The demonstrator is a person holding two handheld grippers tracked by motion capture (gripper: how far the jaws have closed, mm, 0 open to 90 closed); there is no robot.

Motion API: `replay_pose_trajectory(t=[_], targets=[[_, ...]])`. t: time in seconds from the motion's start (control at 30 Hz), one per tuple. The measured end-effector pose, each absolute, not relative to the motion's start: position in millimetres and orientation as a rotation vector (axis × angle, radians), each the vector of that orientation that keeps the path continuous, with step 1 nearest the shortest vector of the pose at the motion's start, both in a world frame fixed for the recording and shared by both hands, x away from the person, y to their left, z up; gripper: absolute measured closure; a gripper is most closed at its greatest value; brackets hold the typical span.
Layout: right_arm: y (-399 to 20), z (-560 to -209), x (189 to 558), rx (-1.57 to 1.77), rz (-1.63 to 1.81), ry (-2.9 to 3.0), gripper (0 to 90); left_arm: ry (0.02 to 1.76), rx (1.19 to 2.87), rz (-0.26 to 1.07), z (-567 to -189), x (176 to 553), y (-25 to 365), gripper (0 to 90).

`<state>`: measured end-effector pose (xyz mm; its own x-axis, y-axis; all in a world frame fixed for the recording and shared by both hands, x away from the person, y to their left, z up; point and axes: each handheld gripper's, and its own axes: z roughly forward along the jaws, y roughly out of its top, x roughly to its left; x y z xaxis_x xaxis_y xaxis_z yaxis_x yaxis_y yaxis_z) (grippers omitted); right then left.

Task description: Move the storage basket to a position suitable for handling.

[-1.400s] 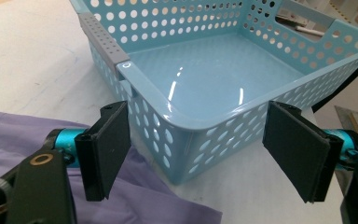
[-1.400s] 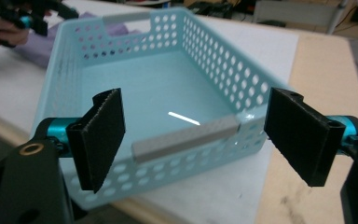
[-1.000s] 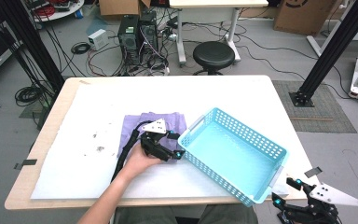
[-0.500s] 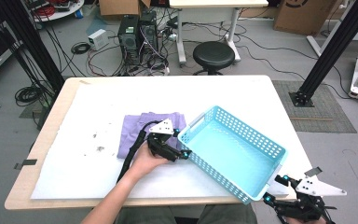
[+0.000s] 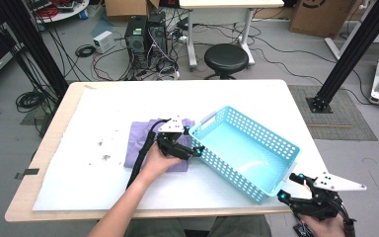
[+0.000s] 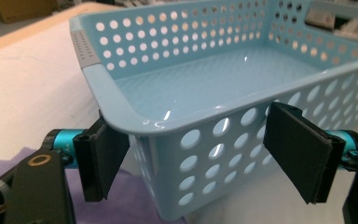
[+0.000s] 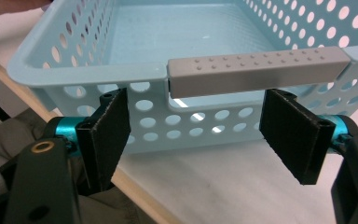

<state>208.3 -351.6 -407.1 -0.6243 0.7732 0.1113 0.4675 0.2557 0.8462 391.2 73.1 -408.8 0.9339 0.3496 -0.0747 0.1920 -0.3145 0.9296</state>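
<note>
High view: blue basket (image 5: 249, 150) lies between the two grippers. Left gripper (image 5: 196, 149), jaws apart, meets its near corner beside a purple cloth (image 5: 139, 146); right gripper (image 5: 290, 187), jaws spread, faces its grey handle (image 7: 256, 71).

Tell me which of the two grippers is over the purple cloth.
The left gripper, beside the basket's left corner, sits over the purple cloth. The right gripper hangs off the table's near edge, facing the basket's grey handle.

A black stool (image 5: 226, 58) and computer towers (image 5: 145, 33), apparently, behind the table (image 5: 276, 98).
</note>
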Motion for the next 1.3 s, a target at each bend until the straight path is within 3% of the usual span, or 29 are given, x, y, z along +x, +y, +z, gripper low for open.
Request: replay_pose_trajectory(t=[0.6, 0.97, 1.3], targets=[[-330, -396, 280, 1.108, 1.377, 2.243, 25.7, 0.486, 1.844, 0.282, -383, 425, 110, 23.1], [-282, -386, 366, 0.967, 1.333, 2.36, 28.3, 0.687, 1.754, 0.377, -387, 441, 174, 24.4], [-267, -389, 405, 1.056, 1.332, 2.338, 27.6, 0.758, 1.783, 0.401, -392, 443, 189, 26.8]])
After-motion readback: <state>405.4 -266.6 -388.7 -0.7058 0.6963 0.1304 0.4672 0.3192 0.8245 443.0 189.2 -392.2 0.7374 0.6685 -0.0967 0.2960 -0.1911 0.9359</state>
